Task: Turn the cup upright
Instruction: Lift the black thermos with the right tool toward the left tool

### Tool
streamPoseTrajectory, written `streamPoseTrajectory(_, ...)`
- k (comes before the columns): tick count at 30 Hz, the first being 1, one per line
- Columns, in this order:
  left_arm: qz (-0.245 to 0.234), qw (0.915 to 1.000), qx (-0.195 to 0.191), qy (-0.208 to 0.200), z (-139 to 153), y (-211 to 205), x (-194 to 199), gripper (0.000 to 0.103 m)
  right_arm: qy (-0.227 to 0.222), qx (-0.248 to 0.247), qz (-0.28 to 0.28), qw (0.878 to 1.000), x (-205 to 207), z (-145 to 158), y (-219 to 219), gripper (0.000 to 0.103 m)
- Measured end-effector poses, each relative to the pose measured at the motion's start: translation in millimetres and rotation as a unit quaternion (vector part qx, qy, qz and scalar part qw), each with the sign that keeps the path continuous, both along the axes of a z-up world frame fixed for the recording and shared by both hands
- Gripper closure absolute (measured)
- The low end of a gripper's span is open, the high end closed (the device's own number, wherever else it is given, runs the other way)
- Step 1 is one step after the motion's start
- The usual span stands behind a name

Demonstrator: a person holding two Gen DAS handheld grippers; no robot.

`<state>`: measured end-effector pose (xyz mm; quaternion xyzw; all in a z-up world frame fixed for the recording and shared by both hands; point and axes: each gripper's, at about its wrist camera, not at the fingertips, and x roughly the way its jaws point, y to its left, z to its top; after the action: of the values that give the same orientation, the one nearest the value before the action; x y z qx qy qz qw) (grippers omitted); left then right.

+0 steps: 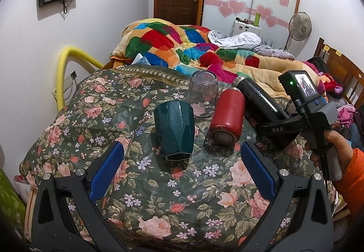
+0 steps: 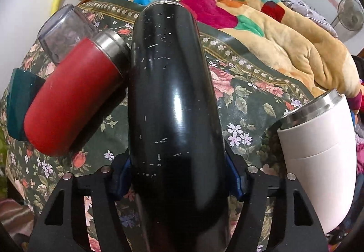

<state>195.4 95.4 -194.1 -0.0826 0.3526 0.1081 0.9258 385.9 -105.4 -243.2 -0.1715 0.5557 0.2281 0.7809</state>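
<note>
From the left wrist, the left gripper [image 1: 182, 156] hangs with jaws apart before the inverted teal cup [image 1: 174, 130] on the counter [image 1: 159, 206] — from the right wrist, the right gripper [image 2: 179, 179] is clamped on the tilted black flask [image 2: 175, 97], mid-flip I judge — next, rotate it fully upright.

black flask [image 2: 175, 101]: glossy, scratched
red flask [image 2: 75, 95]: matt body, metal collar
white cup [image 2: 318, 161]: matt, shiny metal rim
clear cup [image 1: 202, 92]: see-through, glass or plastic
green cup [image 1: 175, 129]: smooth, faceted
cloth [image 1: 159, 195]: floral fabric
pads [image 1: 107, 172]: blue, matt
</note>
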Motion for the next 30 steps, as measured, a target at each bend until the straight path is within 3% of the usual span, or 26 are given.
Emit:
streamPoseTrajectory(7,0.002,0.9999,0.007,-0.011,14,-3,-12,0.000,-0.010,0.014,-0.011,1.000,-8,11,-8,0.040)
streamPoseTrajectory(12,0.000,0.9996,0.010,-0.025,29,-10,-22,0.000,-0.028,0.033,-0.010,0.999,-26,36,-16,0.042)
streamPoseTrajectory(30,-0.011,0.9975,0.021,-0.066,68,-36,-69,0.000,-0.075,0.069,0.009,0.995,-102,82,-40,0.042)
